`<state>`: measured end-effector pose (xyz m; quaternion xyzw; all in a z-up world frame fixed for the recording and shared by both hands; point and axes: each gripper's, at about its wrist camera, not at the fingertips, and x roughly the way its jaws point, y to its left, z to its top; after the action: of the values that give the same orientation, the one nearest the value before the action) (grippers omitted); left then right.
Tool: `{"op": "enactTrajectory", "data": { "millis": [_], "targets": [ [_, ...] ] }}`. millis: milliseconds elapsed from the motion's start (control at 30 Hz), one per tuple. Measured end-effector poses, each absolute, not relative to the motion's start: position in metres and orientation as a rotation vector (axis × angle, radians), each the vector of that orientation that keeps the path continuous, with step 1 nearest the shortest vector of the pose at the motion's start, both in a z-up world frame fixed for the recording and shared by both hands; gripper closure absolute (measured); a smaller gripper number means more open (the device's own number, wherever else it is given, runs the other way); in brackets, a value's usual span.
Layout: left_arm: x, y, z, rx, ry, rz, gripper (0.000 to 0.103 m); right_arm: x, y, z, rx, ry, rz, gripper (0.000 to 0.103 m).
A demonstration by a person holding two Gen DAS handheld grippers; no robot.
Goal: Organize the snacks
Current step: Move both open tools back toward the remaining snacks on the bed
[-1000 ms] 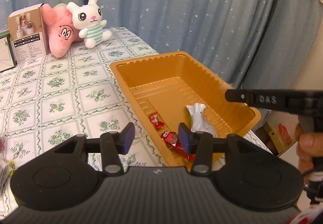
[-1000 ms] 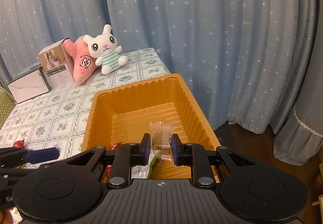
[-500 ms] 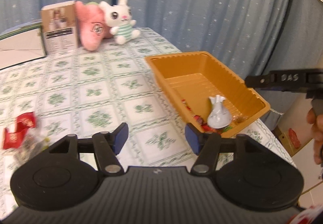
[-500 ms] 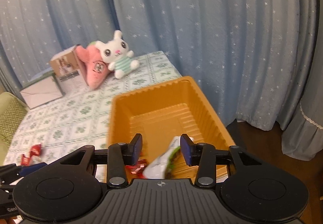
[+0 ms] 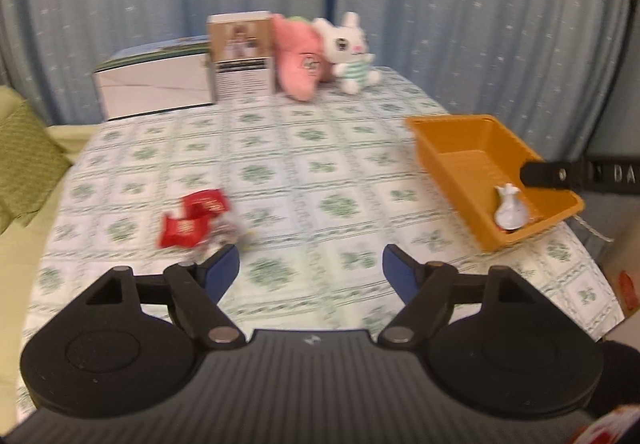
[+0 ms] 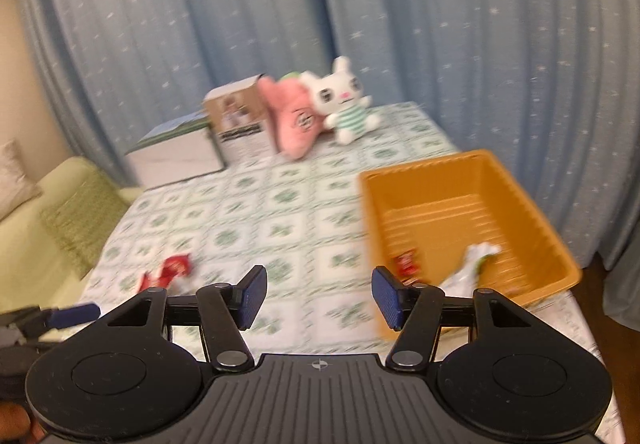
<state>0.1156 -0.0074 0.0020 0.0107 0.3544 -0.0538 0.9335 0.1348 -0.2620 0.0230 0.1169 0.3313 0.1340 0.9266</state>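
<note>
- The left gripper [image 5: 311,267] hangs above the patterned tablecloth [image 5: 320,172] with its jaws wide apart and nothing between them; they have just been opening.
- The right gripper [image 6: 319,297] is likewise empty, its jaws about half spread and just opened further, with only tablecloth in the gap.
- Two red snack packets [image 5: 192,218] lie on the cloth just beyond and left of the left gripper's left fingertip, beside a blurred clear wrapper that I cannot make out properly.
- The orange tray [image 6: 532,220] sits at the table's right edge, just beyond the right gripper's right finger; inside its near end lie a red packet [image 6: 406,264] and a white-and-green packet [image 6: 468,268].
- At the far end stand a white box [image 5: 156,78], a brown carton [image 5: 240,52], a pink plush [image 5: 298,60] and a white bunny plush [image 5: 350,52].
- Blue starred curtains [image 5: 440,4] hang behind.
</note>
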Motion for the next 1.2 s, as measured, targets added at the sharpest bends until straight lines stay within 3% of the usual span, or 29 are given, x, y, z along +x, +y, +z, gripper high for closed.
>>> {"op": "enactTrajectory", "data": {
  "millis": [467,1200],
  "targets": [
    [0.084,0.063,0.011,-0.017,0.724,0.026,0.015,0.113,-0.183,0.025,0.175,0.705,0.404,0.044],
    [0.116,0.099,-0.023,-0.043,0.753,0.069,0.012,0.149,-0.134,-0.014,0.150,0.747,0.477,0.043]
  ]
}}
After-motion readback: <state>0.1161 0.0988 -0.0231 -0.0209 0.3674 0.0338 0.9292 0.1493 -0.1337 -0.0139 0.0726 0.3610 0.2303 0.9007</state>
